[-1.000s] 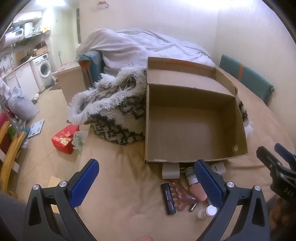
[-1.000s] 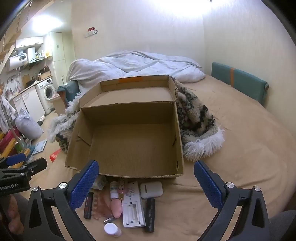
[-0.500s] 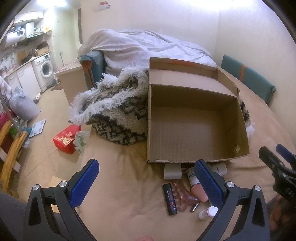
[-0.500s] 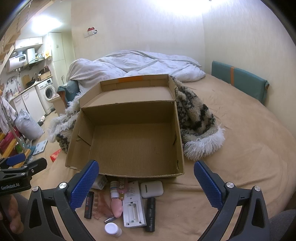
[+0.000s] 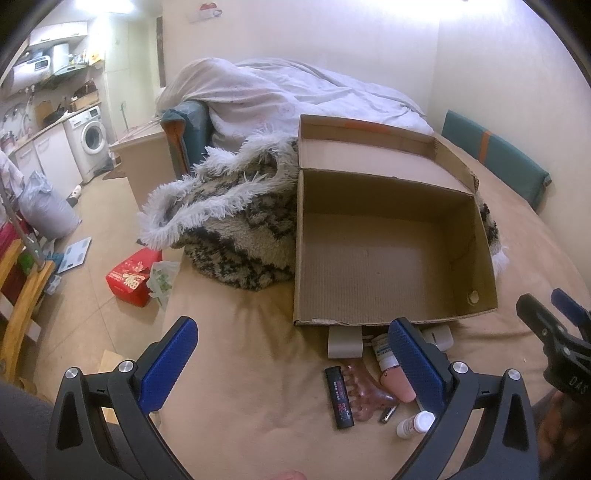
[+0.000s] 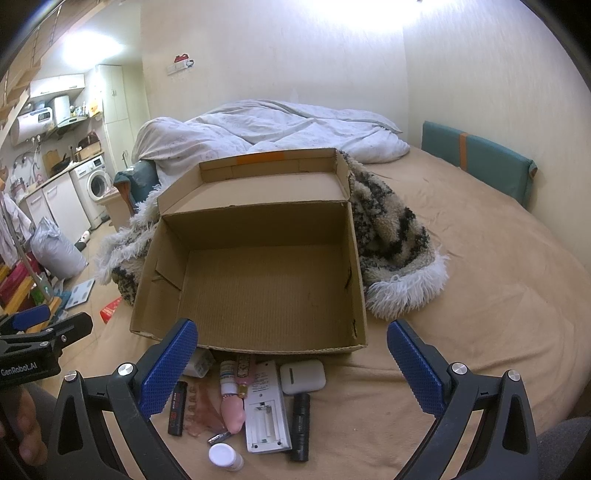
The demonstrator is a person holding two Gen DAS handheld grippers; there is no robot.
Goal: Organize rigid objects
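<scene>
While apart, remote [image 6: 266,408] between fingers [image 6: 168,367].

Warm indoor light, glare on the wall [image 6: 369,22], heavy fisheye bending at edges.

An open brown cardboard box [image 6: 255,291] with its lid flap folded back is sitting empty on the tan bed. Just in front of its near wall, a cluster of small items is lying: a black lighter [image 6: 177,408], a pink toe separator [image 6: 201,411], a white remote [image 6: 266,410] lying battery bay up, a white earbud case [image 6: 302,376], a black flashlight [image 6: 300,426], and a white-capped bottle [image 6: 224,457] lying on its side.
</scene>
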